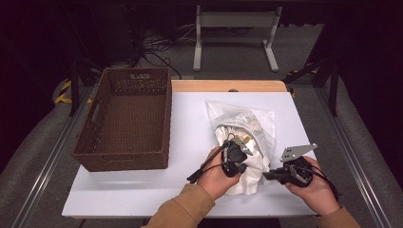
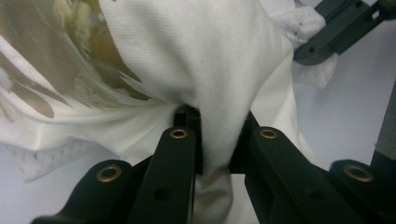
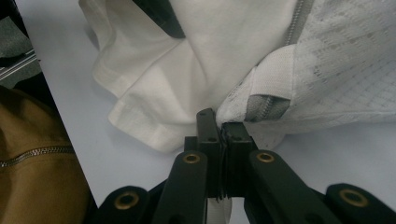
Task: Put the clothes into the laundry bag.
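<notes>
High view: crumpled white garment (image 1: 247, 137) pinched by both tools.

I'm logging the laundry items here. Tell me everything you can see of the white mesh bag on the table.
The white mesh bag lies crumpled on the white table, right of the wicker basket. It looks like thin netting with a diamond pattern, a zipper and a solid fabric hem. A white garment with a gold print spills from it. The right gripper is shut on its edge; the left gripper pinches the garment.
</notes>
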`<state>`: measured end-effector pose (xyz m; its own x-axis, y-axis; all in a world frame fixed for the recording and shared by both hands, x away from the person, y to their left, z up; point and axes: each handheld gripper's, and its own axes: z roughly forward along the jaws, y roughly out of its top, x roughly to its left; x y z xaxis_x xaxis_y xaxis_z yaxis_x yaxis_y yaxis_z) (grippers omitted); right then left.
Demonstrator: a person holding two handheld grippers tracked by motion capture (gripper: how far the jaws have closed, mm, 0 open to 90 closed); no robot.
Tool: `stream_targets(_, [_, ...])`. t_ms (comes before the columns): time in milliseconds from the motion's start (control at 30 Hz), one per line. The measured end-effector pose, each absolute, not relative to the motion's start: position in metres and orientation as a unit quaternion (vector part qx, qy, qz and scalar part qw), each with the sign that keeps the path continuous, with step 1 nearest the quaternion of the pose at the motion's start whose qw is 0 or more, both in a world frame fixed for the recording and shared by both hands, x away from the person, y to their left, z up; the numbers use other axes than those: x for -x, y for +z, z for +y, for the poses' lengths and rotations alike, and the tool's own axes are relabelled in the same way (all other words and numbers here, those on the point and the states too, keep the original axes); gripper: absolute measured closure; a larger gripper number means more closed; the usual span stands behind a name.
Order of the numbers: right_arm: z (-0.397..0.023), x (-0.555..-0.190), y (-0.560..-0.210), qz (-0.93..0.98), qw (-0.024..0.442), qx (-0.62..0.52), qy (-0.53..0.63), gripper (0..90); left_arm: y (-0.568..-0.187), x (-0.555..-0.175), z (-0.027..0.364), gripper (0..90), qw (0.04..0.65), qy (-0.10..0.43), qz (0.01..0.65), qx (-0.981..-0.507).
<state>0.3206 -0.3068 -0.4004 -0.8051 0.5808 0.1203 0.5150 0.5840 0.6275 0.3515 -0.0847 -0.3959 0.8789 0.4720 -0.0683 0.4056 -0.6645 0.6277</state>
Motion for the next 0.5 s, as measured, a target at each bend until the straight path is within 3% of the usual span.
stream_targets(500, [-0.309, -0.316, -0.403, 0.892, 0.047, -0.304, 0.331, 88.9, -0.398, -0.372, -0.104, 84.2, 0.346, 0.048, 0.26, -0.9])
